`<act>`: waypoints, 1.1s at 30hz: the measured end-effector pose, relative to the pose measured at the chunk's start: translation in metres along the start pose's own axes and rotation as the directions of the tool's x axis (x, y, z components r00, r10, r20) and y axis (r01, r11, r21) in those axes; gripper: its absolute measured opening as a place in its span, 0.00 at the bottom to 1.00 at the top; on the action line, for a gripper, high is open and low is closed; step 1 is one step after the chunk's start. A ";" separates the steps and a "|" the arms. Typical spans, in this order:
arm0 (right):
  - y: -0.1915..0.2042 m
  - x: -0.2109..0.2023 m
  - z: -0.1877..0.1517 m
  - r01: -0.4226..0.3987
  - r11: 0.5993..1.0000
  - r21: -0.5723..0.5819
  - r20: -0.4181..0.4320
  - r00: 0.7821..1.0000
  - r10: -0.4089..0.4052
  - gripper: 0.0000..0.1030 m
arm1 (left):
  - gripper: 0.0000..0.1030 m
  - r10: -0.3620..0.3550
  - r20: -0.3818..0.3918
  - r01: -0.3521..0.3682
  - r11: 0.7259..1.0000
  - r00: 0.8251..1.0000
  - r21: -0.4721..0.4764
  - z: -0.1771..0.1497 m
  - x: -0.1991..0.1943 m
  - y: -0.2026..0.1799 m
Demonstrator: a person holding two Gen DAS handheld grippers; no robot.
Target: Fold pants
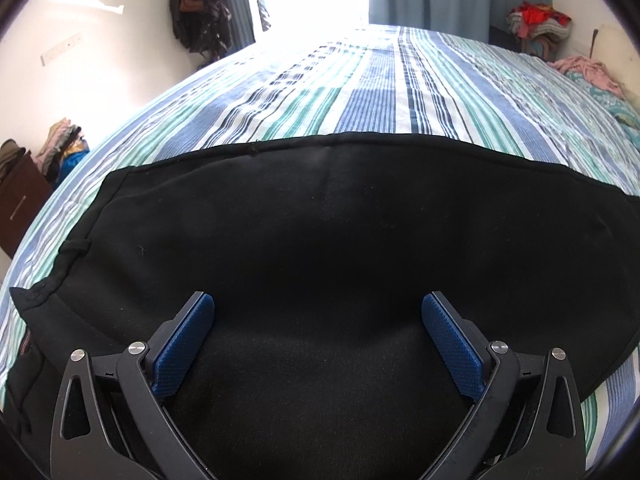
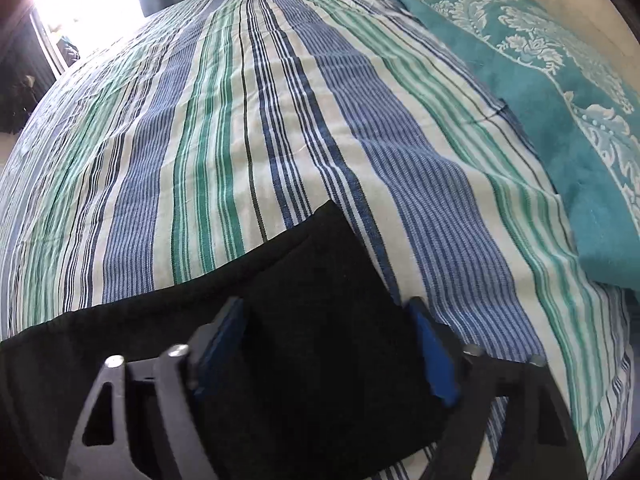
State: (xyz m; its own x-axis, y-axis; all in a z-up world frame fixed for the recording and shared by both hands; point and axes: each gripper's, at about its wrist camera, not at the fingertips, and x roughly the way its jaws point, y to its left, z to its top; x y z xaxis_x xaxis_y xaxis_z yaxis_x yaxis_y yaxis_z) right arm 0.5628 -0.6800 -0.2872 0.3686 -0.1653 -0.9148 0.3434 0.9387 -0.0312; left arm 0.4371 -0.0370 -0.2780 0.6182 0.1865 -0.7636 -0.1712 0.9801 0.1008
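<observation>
I am hovering my left gripper [image 1: 318, 338] wide open over the black pants [image 1: 320, 220] lying flat near the bed's [image 1: 360, 92] near edge. My right gripper [image 2: 328, 344] is gaping too, gripping nothing, above the pants' corner.

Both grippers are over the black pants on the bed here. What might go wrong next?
1. The left gripper hangs open over the middle of the black pants, not an edge, so closing may bunch the cloth.
2. The right gripper straddles the pants' corner beside the striped bedsheet; its jaws may pinch the sheet too.
</observation>
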 end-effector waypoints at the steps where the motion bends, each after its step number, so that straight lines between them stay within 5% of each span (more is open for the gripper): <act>1: -0.002 -0.009 -0.003 0.000 1.000 -0.001 0.016 1.000 0.000 0.09 | 0.99 0.001 -0.001 -0.001 1.000 1.000 0.001 0.000 0.000 0.000; 9: 0.015 -0.104 -0.066 -0.112 0.987 -0.112 0.236 0.962 0.136 0.07 | 0.99 0.016 -0.005 -0.016 1.000 1.000 0.011 0.001 -0.001 -0.003; 16: 0.015 -0.179 -0.190 -0.152 0.987 -0.043 0.393 0.906 0.157 0.05 | 0.99 0.027 -0.008 -0.027 0.999 1.000 0.022 0.001 -0.001 -0.004; 19: 0.003 -0.187 -0.254 -0.136 0.989 0.062 0.395 0.913 0.101 0.05 | 0.99 0.034 -0.009 -0.033 0.999 0.999 0.027 0.001 -0.001 -0.005; 22: -0.017 -0.185 -0.299 -0.099 0.970 0.223 0.331 0.943 0.020 0.04 | 0.99 0.045 -0.009 -0.044 0.998 0.999 0.035 0.002 -0.002 -0.006; 28: -0.036 -0.176 -0.311 0.017 0.958 0.286 0.250 0.964 -0.091 0.07 | 0.99 0.085 -0.007 -0.084 0.994 0.996 0.065 0.003 -0.004 -0.011; 33: -0.045 -0.172 -0.315 0.043 0.948 0.314 0.241 0.963 -0.124 0.55 | 0.99 0.144 -0.039 -0.138 0.984 0.989 0.115 0.012 -0.010 -0.020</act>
State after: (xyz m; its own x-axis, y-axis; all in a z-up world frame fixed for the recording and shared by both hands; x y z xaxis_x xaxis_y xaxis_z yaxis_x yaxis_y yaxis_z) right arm 0.2118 -0.5987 -0.2551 0.5202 -0.3479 -0.7800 0.6131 0.7880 0.0574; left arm 0.4436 -0.0576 -0.2643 0.5564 0.3226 -0.7657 -0.1657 0.9461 0.2782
